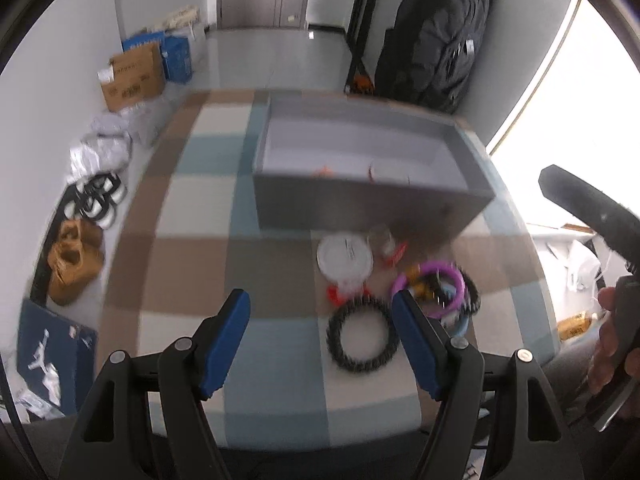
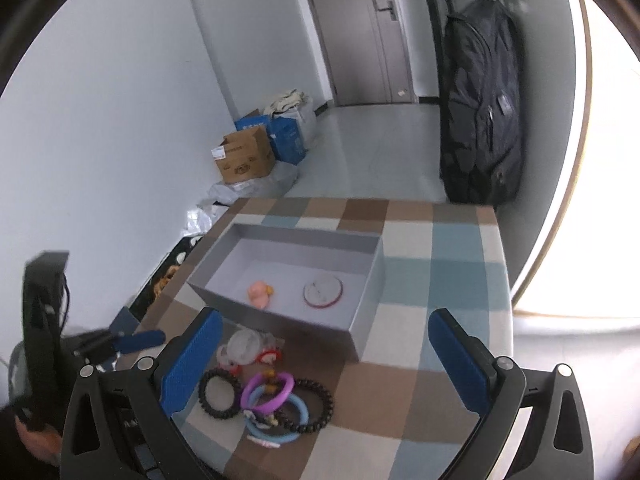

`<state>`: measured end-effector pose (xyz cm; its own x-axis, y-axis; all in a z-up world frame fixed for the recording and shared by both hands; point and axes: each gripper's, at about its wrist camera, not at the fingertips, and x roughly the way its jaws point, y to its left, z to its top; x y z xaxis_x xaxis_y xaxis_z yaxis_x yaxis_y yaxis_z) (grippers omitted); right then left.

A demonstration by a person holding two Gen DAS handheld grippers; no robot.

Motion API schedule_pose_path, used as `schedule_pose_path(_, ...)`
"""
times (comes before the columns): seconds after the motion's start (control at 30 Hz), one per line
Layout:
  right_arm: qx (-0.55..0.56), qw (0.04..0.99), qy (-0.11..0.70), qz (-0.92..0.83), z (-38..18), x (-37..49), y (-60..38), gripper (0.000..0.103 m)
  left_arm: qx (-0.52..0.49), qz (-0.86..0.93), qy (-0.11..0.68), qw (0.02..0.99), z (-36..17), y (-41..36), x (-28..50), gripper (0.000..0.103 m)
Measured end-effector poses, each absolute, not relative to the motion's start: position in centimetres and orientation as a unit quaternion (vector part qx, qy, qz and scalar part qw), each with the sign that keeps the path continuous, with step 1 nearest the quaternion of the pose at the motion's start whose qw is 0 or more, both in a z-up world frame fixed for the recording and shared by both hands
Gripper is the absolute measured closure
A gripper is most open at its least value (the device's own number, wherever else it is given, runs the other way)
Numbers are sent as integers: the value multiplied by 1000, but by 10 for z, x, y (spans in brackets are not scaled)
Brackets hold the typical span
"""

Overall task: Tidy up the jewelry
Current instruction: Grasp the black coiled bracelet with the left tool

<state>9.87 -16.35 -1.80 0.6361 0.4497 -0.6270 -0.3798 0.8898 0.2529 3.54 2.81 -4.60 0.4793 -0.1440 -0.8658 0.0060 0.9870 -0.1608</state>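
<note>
Hovering wide and empty, left tongs sit nearer: black beaded bracelet lies flat just ahead-right, near desk's front edge; right tongs also wide.

Each camera sat behind its own jaws and looked forward and down at the bench. The left wrist view was low and close (its picture was blurred) and faced the grey box from the near edge. The right wrist view stood higher and more to the right. Both views shared the box, the pile of bracelets and the door behind.
</note>
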Motion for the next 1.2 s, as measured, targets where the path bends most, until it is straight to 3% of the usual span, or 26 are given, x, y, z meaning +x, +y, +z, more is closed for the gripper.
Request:
schedule_pose_path(0.87,56,892,382,238,-25,93,-162,0,-13,-76,530,844,-62,-5,25,34)
schedule_pose_path(1.07,54,892,381,238,-25,93,-160,0,12,-71,534,842,-65,-13,23,39)
schedule_pose_path(1.2,56,892,382,236,-25,93,-161,0,30,-72,531,844,-63,-17,19,58)
